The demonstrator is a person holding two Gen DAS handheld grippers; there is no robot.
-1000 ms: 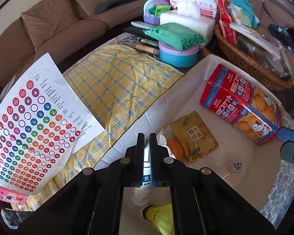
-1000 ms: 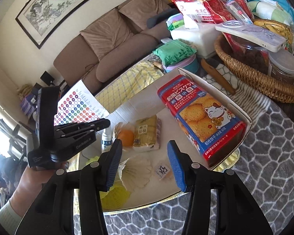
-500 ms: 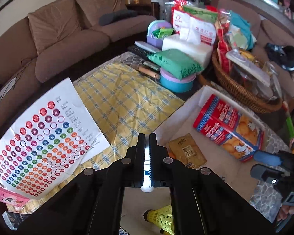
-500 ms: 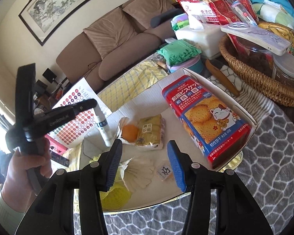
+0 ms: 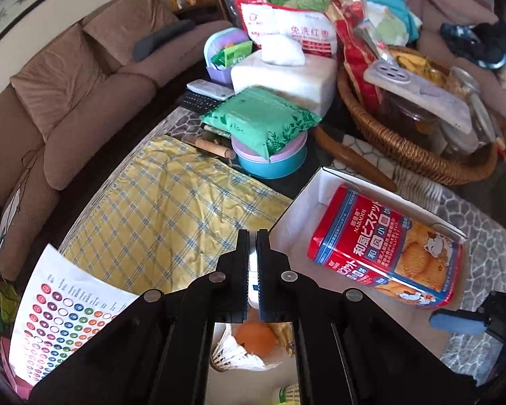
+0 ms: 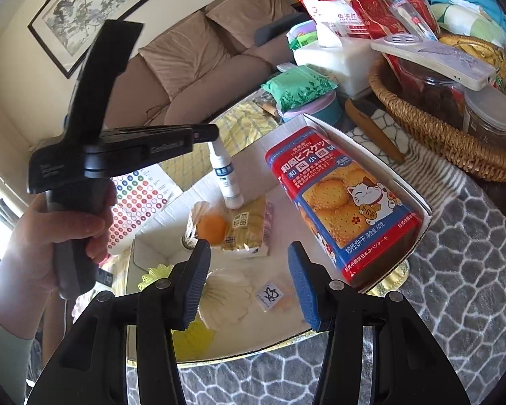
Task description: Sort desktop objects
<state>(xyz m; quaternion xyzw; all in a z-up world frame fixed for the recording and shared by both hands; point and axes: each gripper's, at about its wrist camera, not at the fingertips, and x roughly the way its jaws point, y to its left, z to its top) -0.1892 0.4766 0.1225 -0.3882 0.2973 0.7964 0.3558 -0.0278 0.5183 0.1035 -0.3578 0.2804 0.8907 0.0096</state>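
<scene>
My left gripper (image 5: 252,236) is shut on a small white spray bottle (image 5: 253,283) and holds it by the top. In the right wrist view a hand holds the left gripper (image 6: 209,134), and the bottle (image 6: 226,175) hangs upright above the shallow white box (image 6: 418,199). In the box lie a red biscuit tin (image 6: 340,199), a brown packet (image 6: 246,233), an orange ball (image 6: 212,229) and a white shuttlecock (image 6: 226,297). Over the box's near edge my right gripper (image 6: 249,244) stands open, with nothing between its blue pads.
A wicker basket (image 5: 415,155) full of packets stands behind the box. A teal round tin (image 5: 273,165) carrying a green pack (image 5: 263,118) sits beyond a yellow checked cloth (image 5: 172,209). A coloured-dot sheet (image 5: 67,314) lies at the left. A brown sofa (image 5: 84,94) runs along the back.
The left gripper has risen with the white bottle, lifting it out of the box and carrying it toward the biscuit tin. The right gripper has stayed where it was.
</scene>
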